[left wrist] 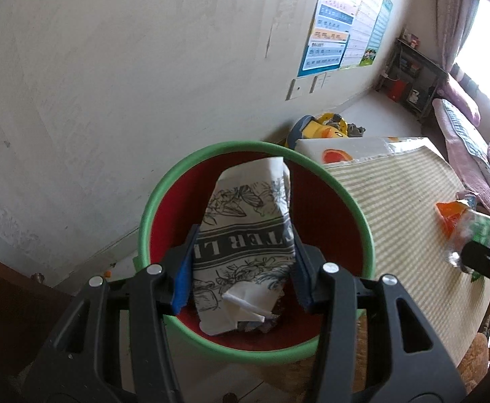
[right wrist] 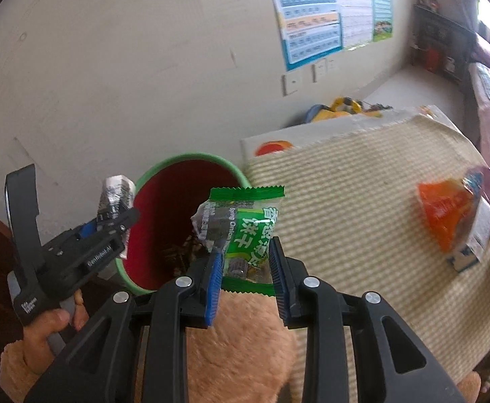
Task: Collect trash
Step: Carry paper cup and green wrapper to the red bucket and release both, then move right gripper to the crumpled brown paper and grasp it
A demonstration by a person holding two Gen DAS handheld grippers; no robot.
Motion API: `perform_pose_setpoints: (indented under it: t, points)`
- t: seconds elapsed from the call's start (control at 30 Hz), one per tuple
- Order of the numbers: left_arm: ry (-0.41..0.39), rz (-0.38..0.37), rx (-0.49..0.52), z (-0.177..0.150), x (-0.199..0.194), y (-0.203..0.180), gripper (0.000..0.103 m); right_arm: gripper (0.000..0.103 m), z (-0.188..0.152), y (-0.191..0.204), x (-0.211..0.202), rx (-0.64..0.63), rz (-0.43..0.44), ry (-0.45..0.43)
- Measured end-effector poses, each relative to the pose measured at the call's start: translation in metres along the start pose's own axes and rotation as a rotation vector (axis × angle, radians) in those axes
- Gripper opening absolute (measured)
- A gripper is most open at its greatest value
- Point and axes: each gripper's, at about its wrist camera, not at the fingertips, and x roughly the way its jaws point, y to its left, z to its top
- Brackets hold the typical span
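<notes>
A red bin with a green rim point(left wrist: 356, 201) stands beside the table; it also shows in the right wrist view point(right wrist: 177, 159). My left gripper point(left wrist: 243, 265) is shut on a crumpled black-and-white printed paper point(left wrist: 248, 221) and holds it over the bin's mouth; the paper also shows in the right wrist view point(right wrist: 115, 194). My right gripper point(right wrist: 246, 268) is shut on a green snack wrapper point(right wrist: 245, 231), held just right of the bin above the table edge. Some dark trash point(right wrist: 181, 255) lies in the bin's bottom.
An orange packet point(right wrist: 446, 211) with other wrappers lies on the striped table mat point(right wrist: 345, 201) at the right. A white box with an orange print point(left wrist: 339, 154) stands behind the bin. Toys point(left wrist: 325, 127) lie on the floor by the wall.
</notes>
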Motion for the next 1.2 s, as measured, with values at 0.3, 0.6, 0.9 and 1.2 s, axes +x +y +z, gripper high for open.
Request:
perform_pose_setpoints:
  t: [0.3,0.6,0.9,1.2]
  points:
    - [0.046,0.001,-0.035,-0.007,0.014,0.018,0.047,0.027,0.018,0.034,0.030,-0.067,0.054,0.022]
    - [0.079,-0.005,-0.042,-0.012,0.024,0.023,0.047,0.027,0.028,0.038,0.040,-0.065,0.062,0.018]
    - [0.067,0.007,-0.062,-0.011,0.021,0.022,0.075,0.059,0.027,0.028,0.038,0.001,0.113,0.010]
    - [0.069,-0.003,0.002,-0.011,0.014,-0.001,0.075,0.065,0.008,-0.032,0.008,0.101,0.010,-0.032]
